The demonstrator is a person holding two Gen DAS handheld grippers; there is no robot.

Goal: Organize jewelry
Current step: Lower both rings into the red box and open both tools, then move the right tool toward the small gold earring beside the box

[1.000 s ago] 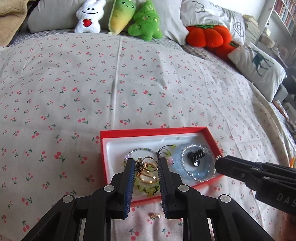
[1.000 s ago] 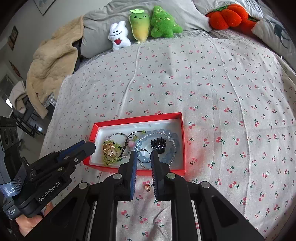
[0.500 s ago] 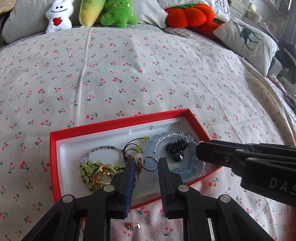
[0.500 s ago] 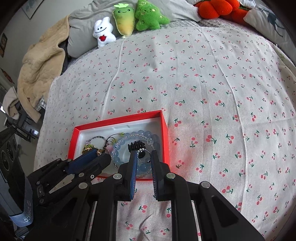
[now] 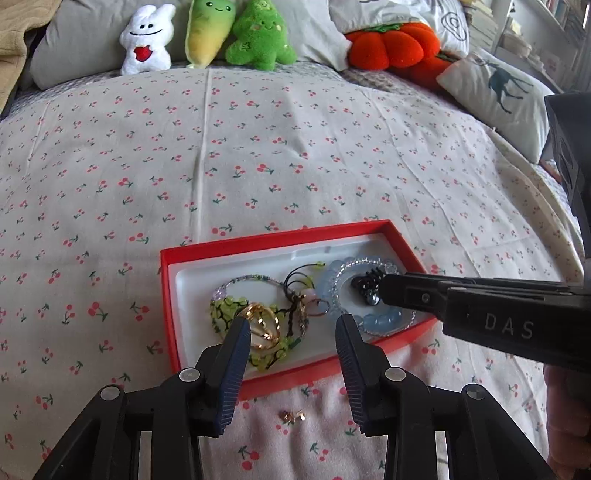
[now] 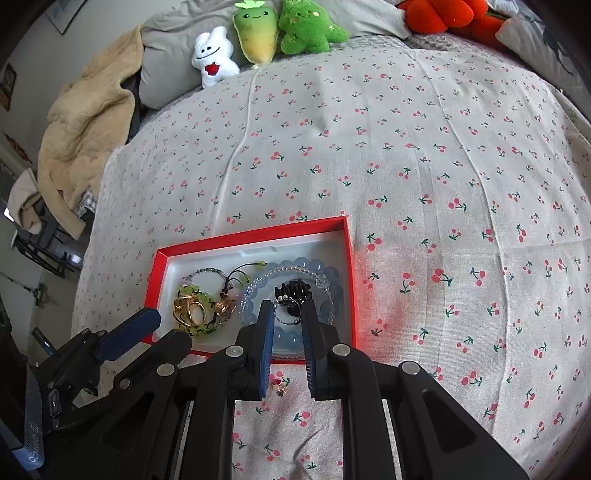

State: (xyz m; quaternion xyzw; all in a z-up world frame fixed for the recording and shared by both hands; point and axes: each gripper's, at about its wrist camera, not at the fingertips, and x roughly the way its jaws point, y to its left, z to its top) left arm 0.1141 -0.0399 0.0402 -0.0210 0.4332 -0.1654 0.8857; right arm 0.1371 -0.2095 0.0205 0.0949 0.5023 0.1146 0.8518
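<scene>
A red box with a white inside (image 5: 168,291) (image 6: 347,258) lies on the cherry-print bedspread. It holds a green bead bracelet (image 5: 225,310), gold rings (image 5: 262,326) (image 6: 188,312), a pale blue bead bracelet (image 5: 380,319) (image 6: 328,277), a black clip (image 6: 293,288) and a thin ring (image 5: 317,307). My left gripper (image 5: 291,328) is open and empty over the box's near edge. My right gripper (image 6: 288,308) hangs over the blue bracelet with a thin dark ring with pearls (image 6: 286,312) between its narrow jaws. A small gold earring (image 5: 291,416) (image 6: 277,387) lies on the bedspread in front of the box.
Plush toys (image 5: 207,33) and pillows (image 5: 495,88) line the far edge of the bed. A beige blanket (image 6: 85,122) hangs at the left side. The bed edge drops off to the left in the right wrist view.
My left gripper has opened and let go of the thin ring, which now lies in the box. My right gripper has moved over the blue bracelet with its ring.
</scene>
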